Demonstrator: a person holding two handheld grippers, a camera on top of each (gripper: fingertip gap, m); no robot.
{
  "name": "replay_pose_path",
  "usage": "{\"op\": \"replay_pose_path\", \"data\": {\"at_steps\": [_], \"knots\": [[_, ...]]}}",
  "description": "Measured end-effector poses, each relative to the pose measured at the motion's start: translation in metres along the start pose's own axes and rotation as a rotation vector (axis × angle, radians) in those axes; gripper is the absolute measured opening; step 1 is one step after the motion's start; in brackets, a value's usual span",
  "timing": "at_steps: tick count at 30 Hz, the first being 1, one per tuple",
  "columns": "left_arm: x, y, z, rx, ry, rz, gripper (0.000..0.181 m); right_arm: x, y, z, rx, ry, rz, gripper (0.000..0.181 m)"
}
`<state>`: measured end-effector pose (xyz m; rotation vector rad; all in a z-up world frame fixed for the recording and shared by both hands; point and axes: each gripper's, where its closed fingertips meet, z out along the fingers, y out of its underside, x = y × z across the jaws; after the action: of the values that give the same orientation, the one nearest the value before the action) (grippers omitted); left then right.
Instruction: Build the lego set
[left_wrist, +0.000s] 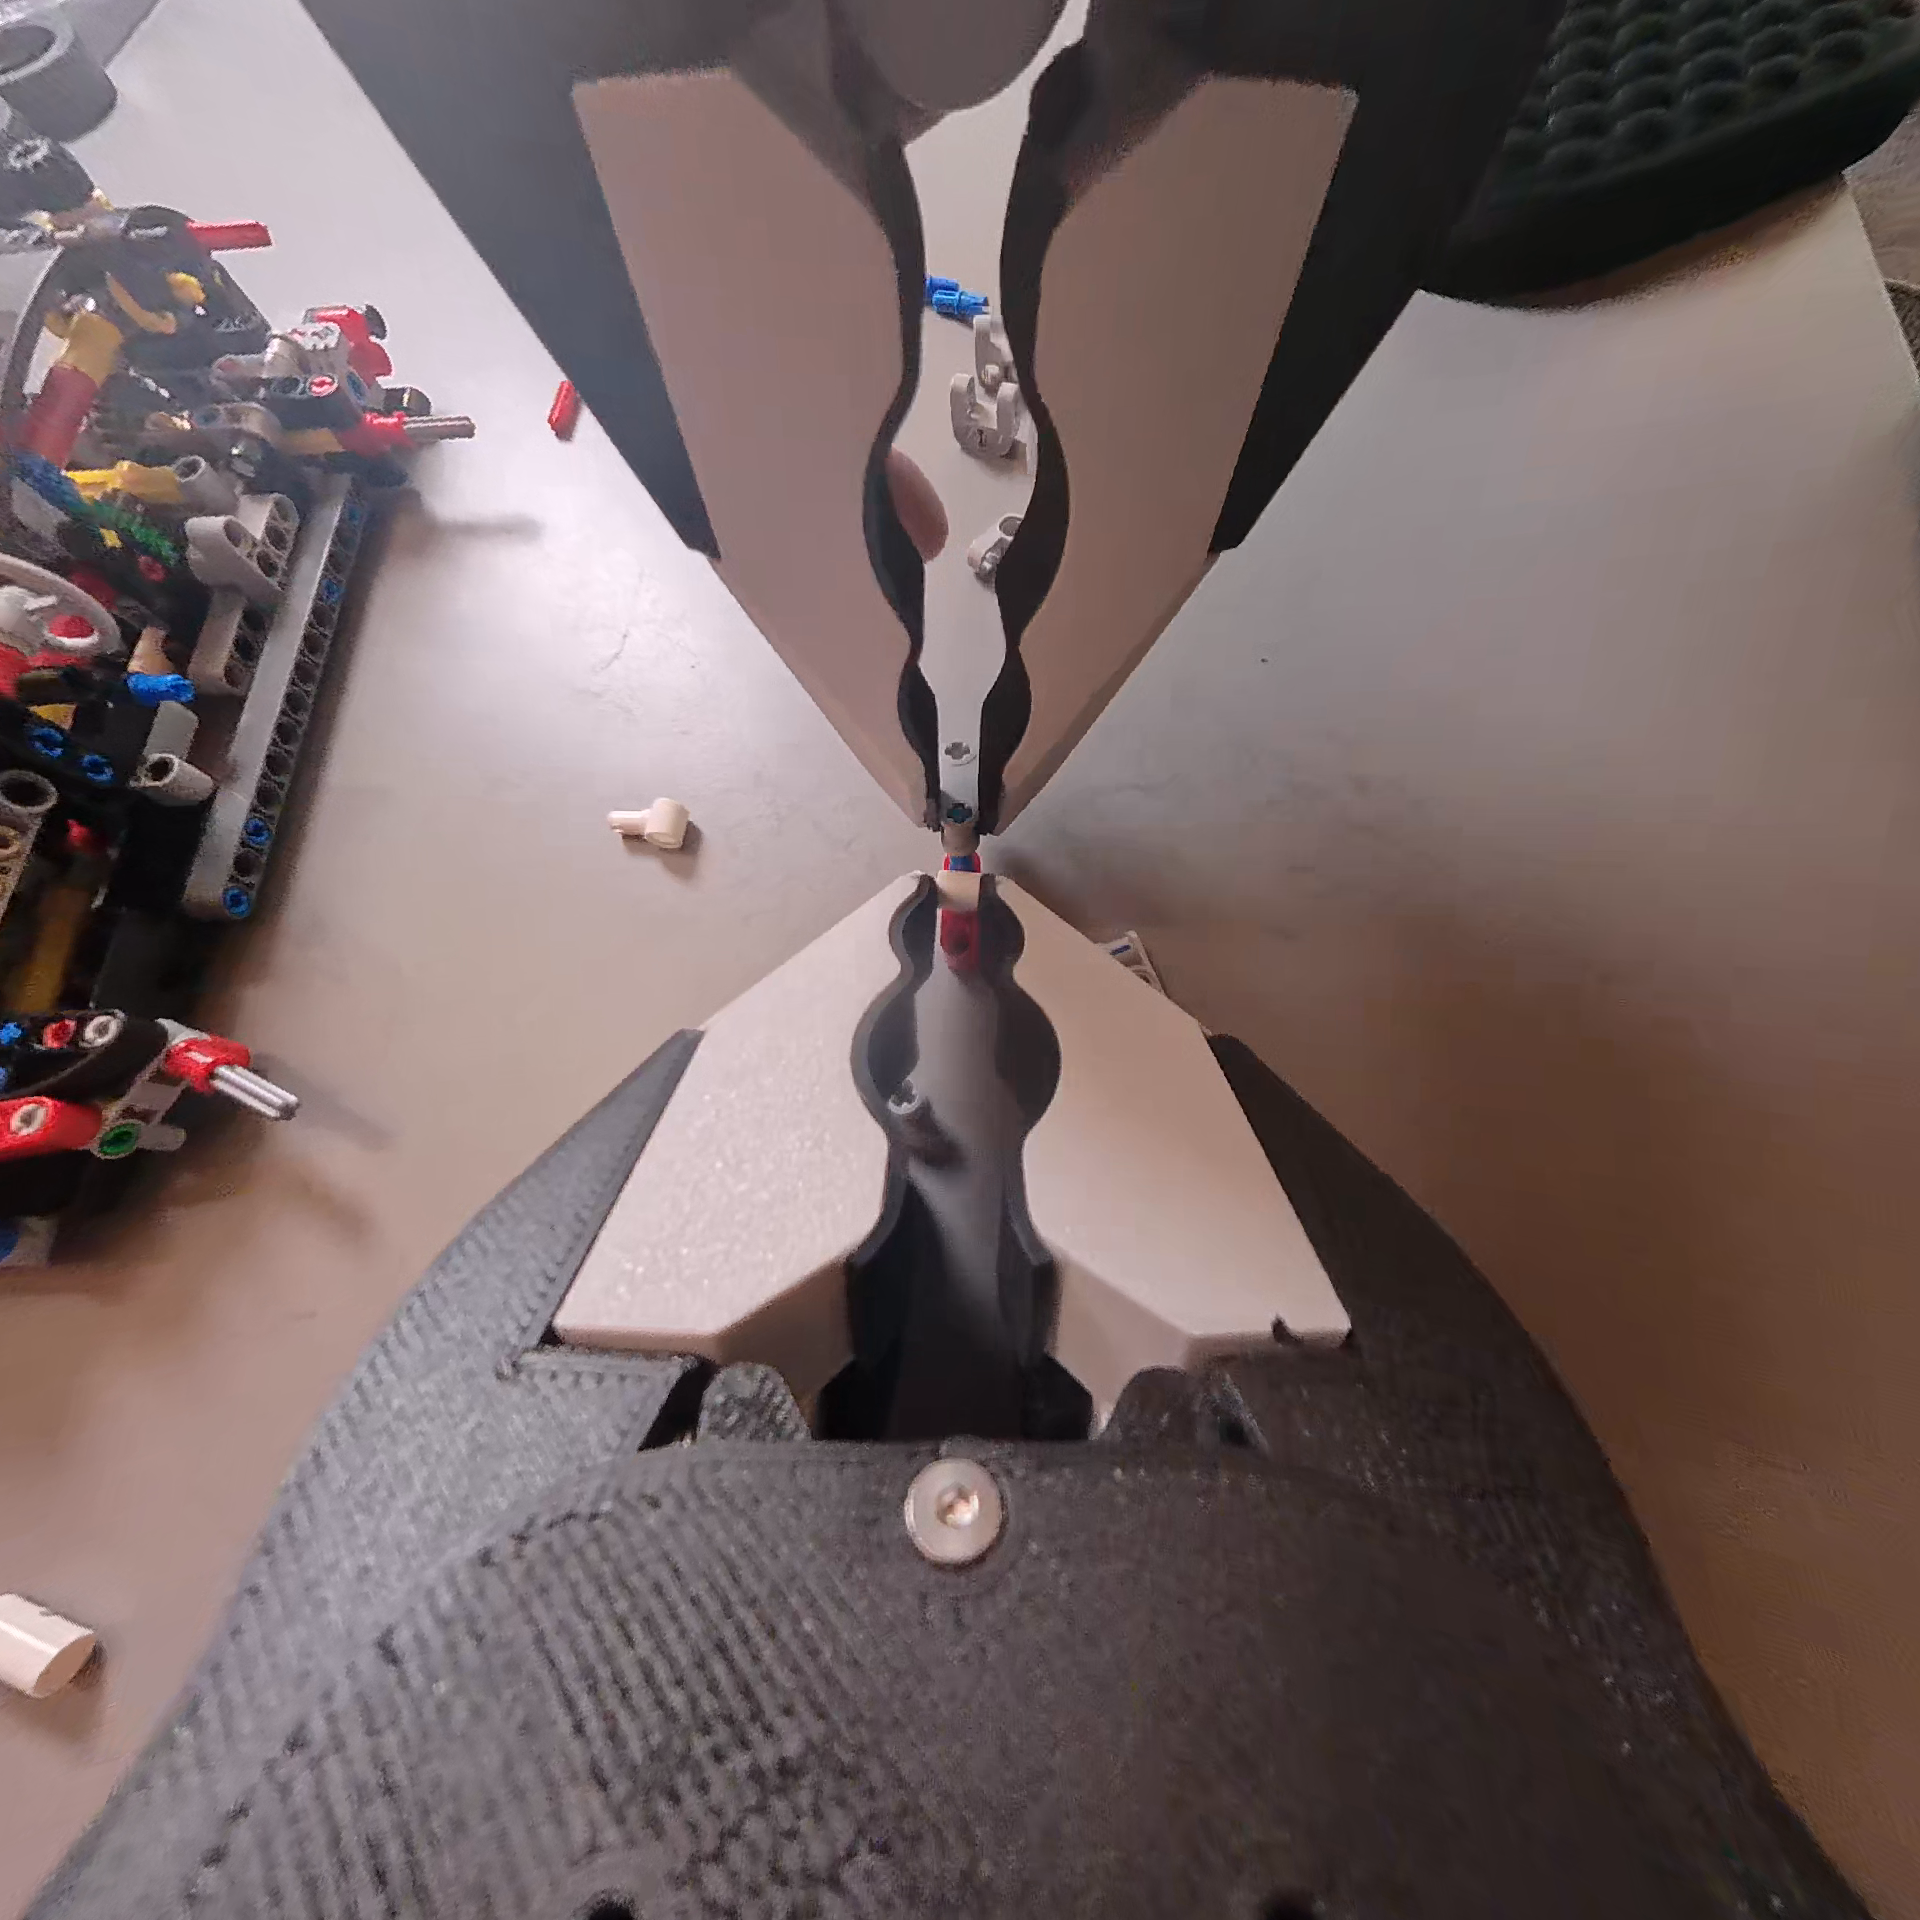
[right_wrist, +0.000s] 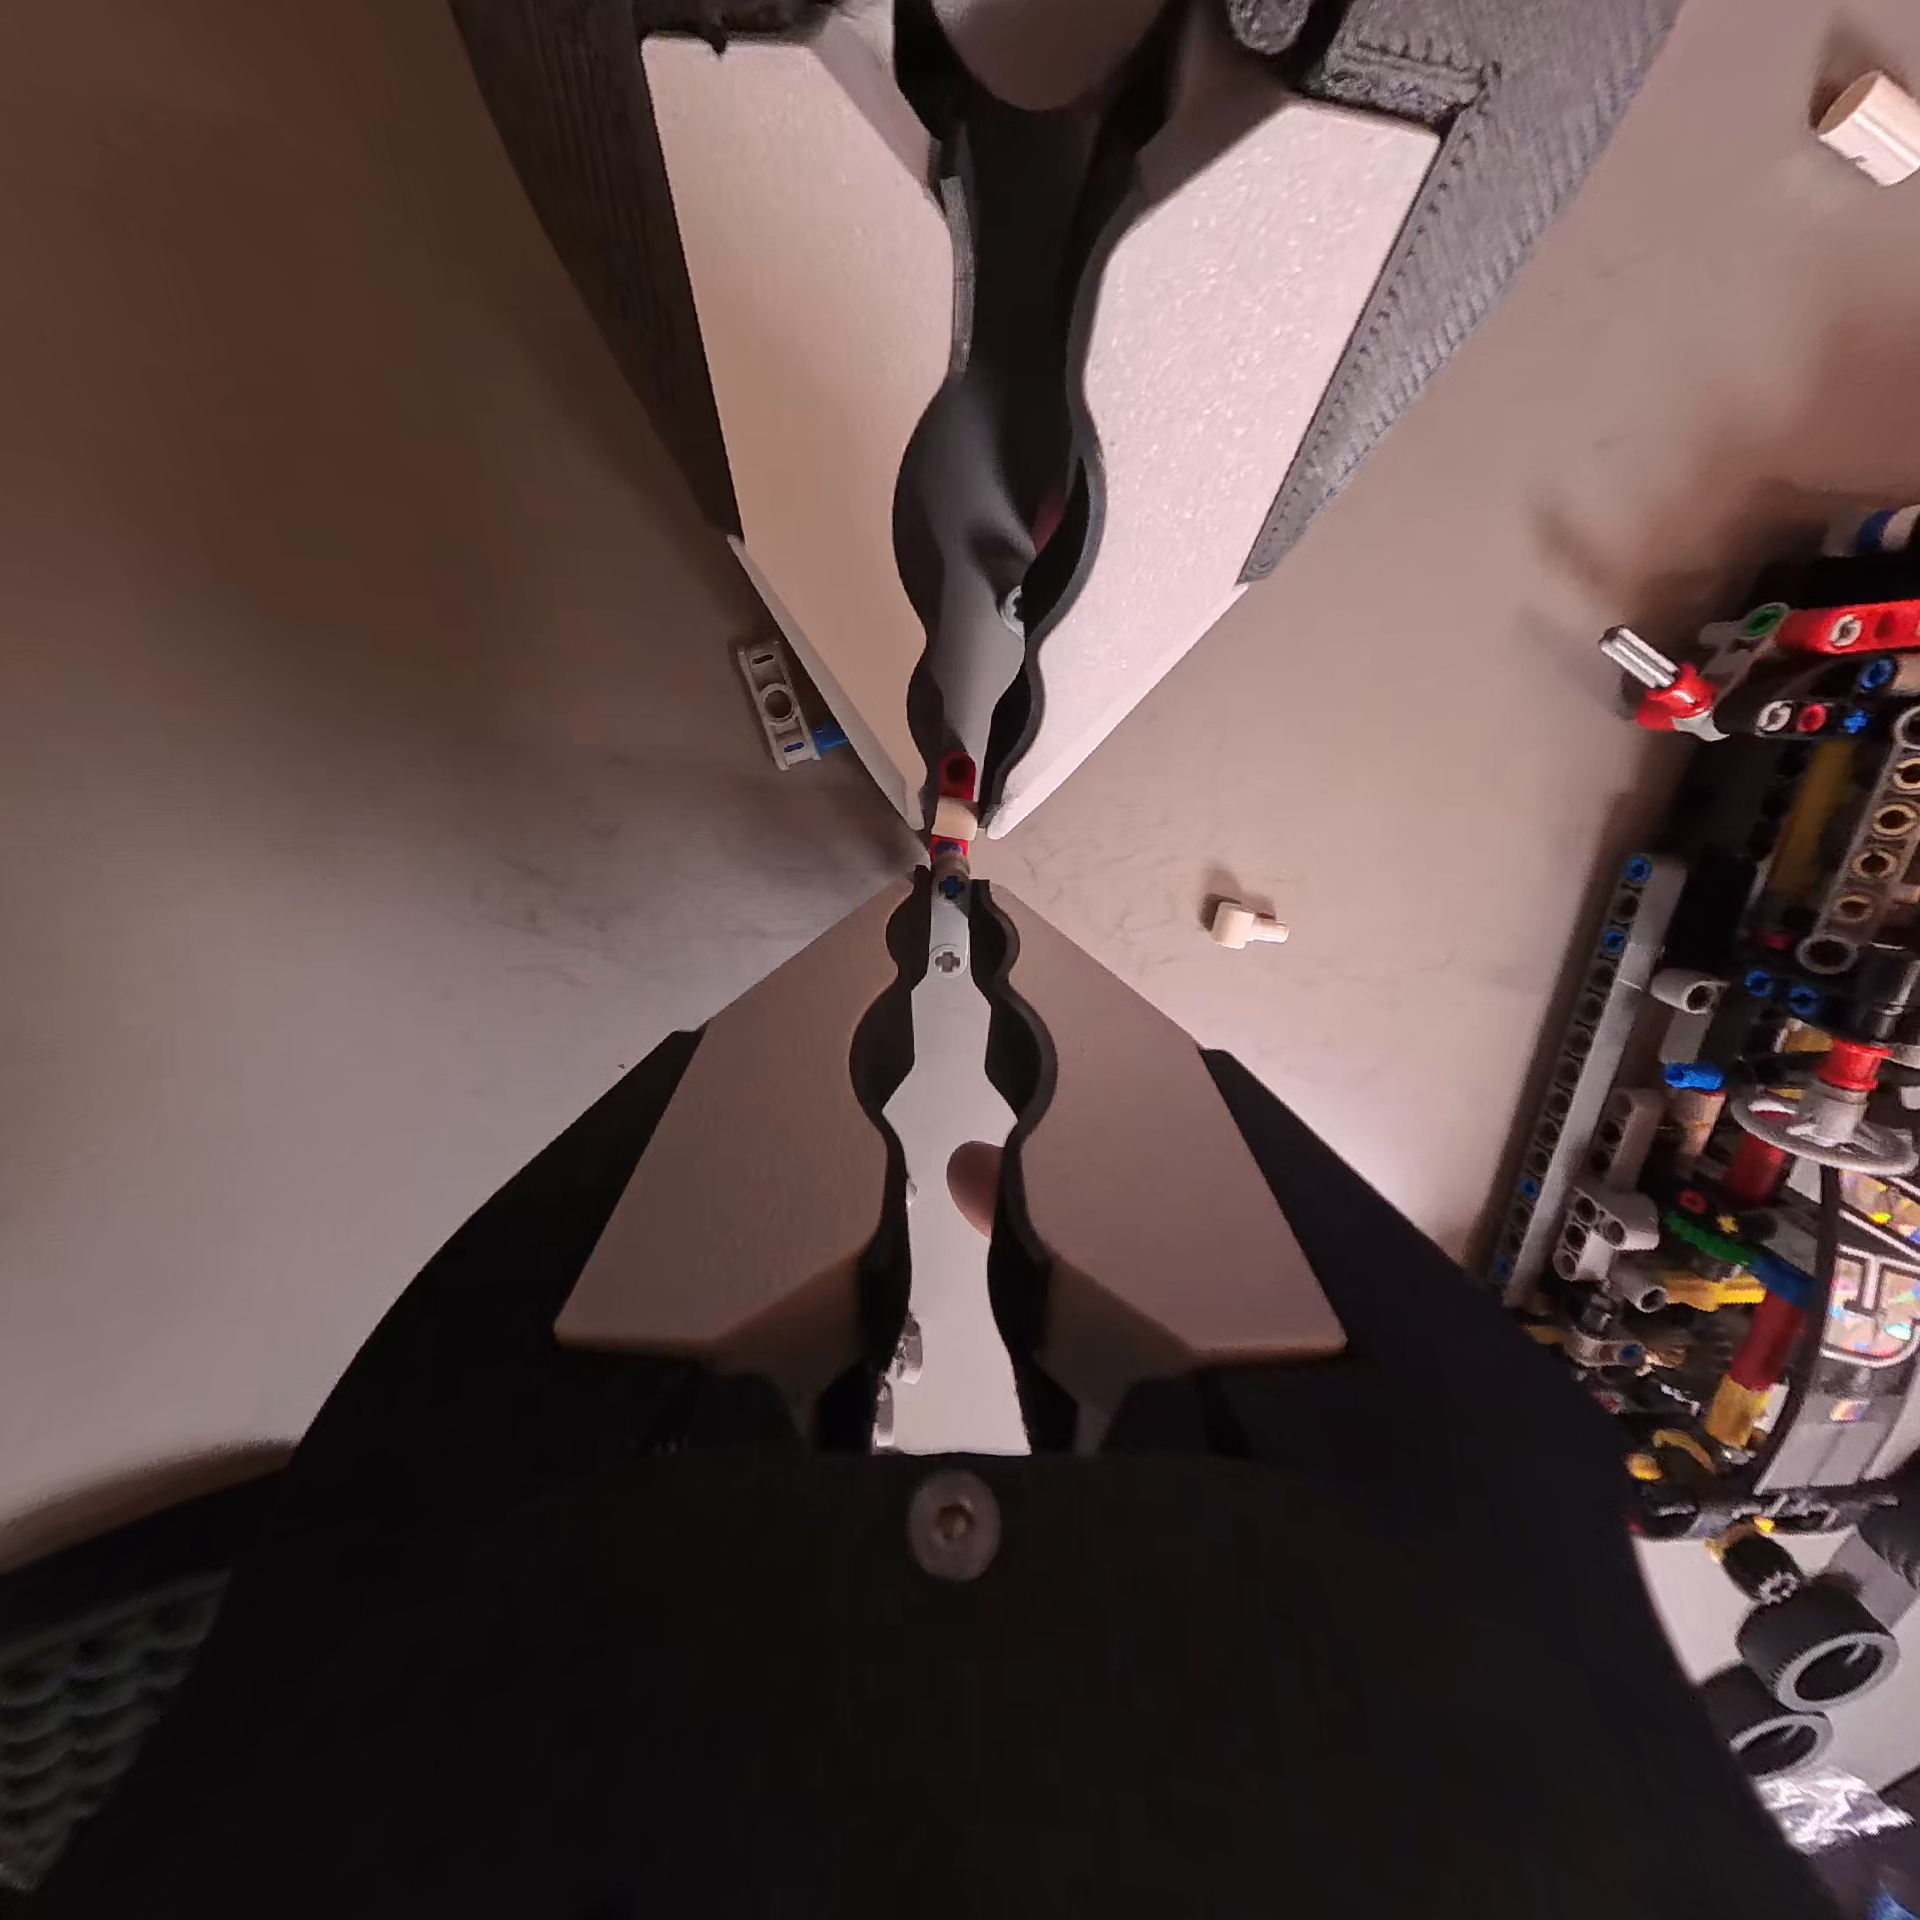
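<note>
You are working beside one part-built model (left_wrist: 156, 644), lying at the far left of the table (left_wrist: 499, 1039) in the left wrist view, with one loose cream connector (left_wrist: 652, 821) between it and the tools. You are holding two grippers tip to tip above the tabletop. Your left gripper (left_wrist: 961, 891) is clamping a small red-and-cream piece (left_wrist: 961, 920) at its fingertips. Your right gripper (right_wrist: 949, 891) is clamping a grey beam (right_wrist: 948, 940) with a blue pin at its end. The two pieces are meeting end to end between the tips; whether they are joined cannot be told.
</note>
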<state>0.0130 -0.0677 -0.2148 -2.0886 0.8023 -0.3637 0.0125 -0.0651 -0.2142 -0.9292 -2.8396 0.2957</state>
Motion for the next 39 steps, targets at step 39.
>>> {"op": "replay_pose_path", "data": {"at_steps": [39], "knots": [[-0.013, 0.017, -0.006, -0.061, 0.182, 0.050, 0.007, 0.009, -0.003, 0.008, -0.254, -0.002, -0.320, 0.006]]}}
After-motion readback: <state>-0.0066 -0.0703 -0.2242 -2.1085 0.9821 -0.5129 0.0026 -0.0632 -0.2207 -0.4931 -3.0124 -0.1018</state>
